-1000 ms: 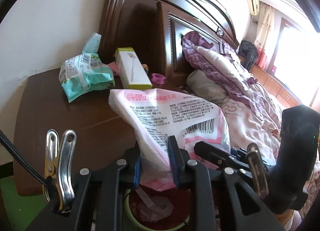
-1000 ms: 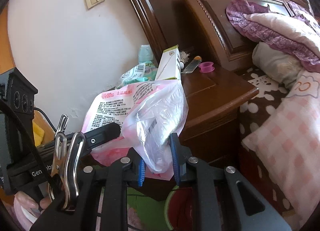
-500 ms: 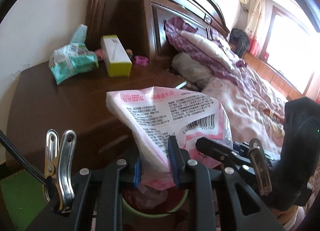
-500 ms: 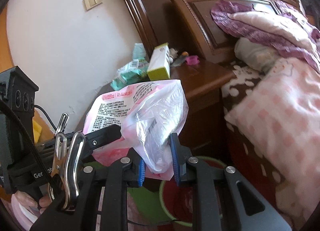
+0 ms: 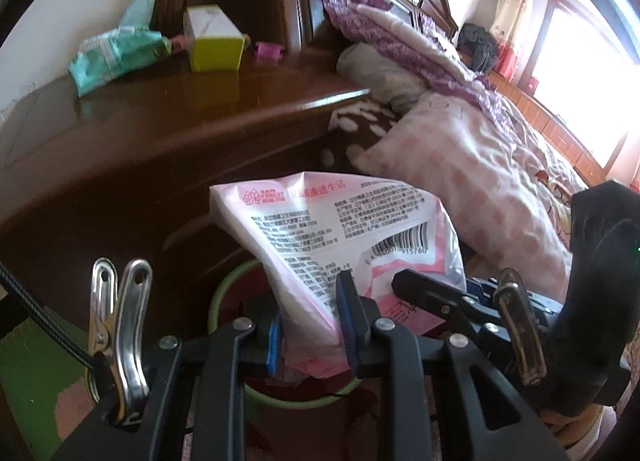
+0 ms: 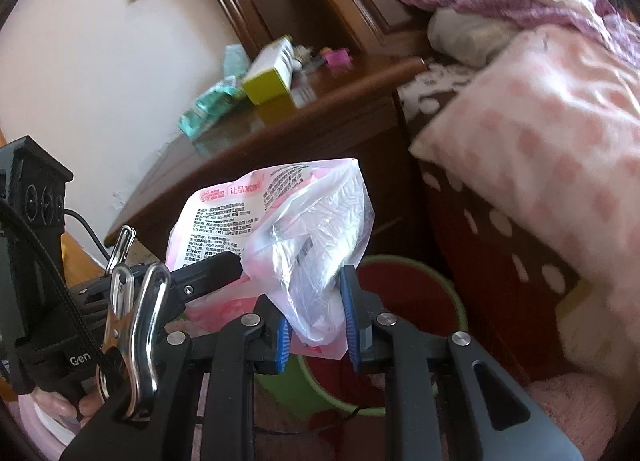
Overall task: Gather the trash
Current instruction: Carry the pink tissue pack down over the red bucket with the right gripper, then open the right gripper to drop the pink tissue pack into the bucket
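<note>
A pink-and-white printed plastic bag (image 5: 340, 229) hangs between both grippers. My left gripper (image 5: 310, 327) is shut on its lower left corner, blue pads pressing the film. In the right wrist view my right gripper (image 6: 316, 323) is shut on the bag's crumpled clear end (image 6: 316, 245). The left gripper's black finger (image 6: 216, 267) reaches in from the left beside it. Just below the bag stands a green bin (image 5: 219, 293) with a red liner and some trash inside. In the right wrist view the bin (image 6: 292, 385) lies under the bag, partly hidden by it.
A dark wooden nightstand (image 5: 140, 133) stands behind the bin, carrying a teal wipes pack (image 5: 116, 57), a yellow-green box (image 5: 214, 41) and a small pink item (image 5: 268, 50). To the right is the bed with a pink checked pillow (image 5: 460, 165). A hand (image 6: 60, 407) holds the left gripper's handle.
Both grippers have sunk together with the bag held between them, dropping from nightstand-top height to just above the green bin. The bin shows more fully now.
</note>
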The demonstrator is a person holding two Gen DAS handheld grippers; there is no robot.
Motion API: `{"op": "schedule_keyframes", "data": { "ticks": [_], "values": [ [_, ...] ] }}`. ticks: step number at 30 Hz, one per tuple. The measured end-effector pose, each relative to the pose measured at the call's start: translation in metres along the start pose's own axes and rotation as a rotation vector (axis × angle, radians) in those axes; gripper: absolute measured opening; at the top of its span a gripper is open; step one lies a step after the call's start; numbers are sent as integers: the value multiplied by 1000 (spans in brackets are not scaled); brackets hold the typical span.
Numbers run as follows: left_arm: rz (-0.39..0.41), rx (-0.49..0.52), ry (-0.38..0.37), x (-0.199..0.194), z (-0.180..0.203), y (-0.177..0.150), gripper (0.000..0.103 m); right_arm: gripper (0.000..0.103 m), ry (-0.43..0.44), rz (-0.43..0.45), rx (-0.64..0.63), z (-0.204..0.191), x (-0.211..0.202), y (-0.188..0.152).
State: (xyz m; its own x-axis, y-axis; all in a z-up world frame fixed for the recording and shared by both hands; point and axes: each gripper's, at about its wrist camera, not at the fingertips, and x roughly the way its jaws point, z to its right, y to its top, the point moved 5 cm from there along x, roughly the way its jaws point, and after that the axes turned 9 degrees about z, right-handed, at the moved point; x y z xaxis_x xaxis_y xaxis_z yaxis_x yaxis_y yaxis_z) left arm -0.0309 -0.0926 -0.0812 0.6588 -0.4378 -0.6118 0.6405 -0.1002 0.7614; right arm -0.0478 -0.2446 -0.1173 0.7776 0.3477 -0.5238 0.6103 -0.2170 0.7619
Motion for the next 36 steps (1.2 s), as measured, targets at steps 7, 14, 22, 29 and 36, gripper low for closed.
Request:
{"op": "schedule_keyframes", "data": {
  "ticks": [7, 14, 22, 29, 36],
  "values": [
    [-46, -20, -15, 21, -5, -17, 25, 23, -39, -46, 5, 12, 14, -19],
    [-88, -51, -22, 38, -9, -26, 25, 23, -48, -88, 39, 24, 28, -28],
    [-123, -58, -17, 53, -10, -32, 26, 23, -61, -123, 78, 34, 39, -35],
    [-145, -52, 3, 62, -11, -36, 32, 23, -95, -130, 80, 41, 46, -35],
    [-148, -55, 26, 64, -15, -37, 40, 23, -126, -145, 110, 53, 49, -37]
  ]
}}
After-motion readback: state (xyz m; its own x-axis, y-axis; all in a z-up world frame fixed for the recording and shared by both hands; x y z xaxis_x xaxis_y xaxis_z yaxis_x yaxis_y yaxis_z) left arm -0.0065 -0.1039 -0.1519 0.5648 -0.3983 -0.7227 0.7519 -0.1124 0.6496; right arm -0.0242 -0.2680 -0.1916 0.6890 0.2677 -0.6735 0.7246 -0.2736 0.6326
